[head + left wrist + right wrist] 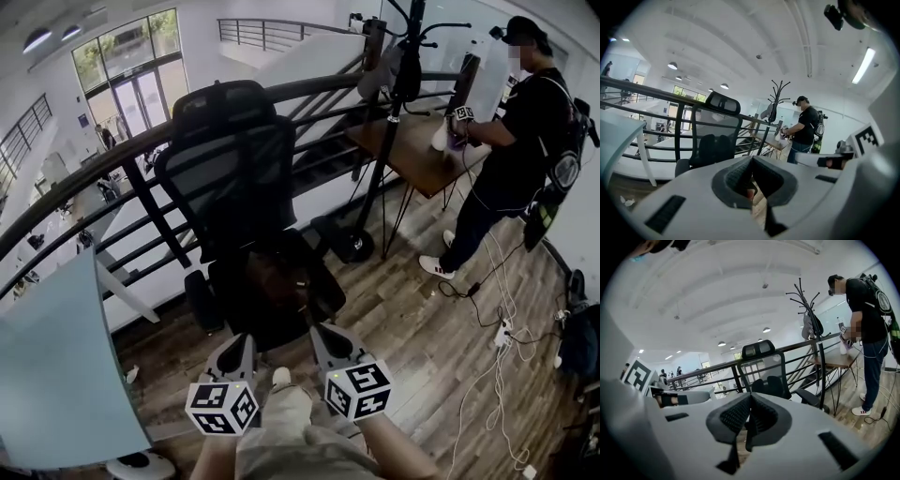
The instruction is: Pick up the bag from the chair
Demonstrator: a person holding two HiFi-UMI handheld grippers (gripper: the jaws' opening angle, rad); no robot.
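Note:
A black mesh office chair stands against the railing, right in front of me. A dark bag lies on its seat and is hard to tell apart from the black upholstery. My left gripper and right gripper hover side by side just short of the seat's near edge, both shut and holding nothing. The left gripper view shows its jaws closed together, with the chair and bag beyond. In the right gripper view the jaws are also closed, pointing at the chair and bag.
A dark railing runs behind the chair. To the right stand a coat rack and a wooden table, where a person in black works. A pale blue tabletop lies at left. Cables trail across the wooden floor.

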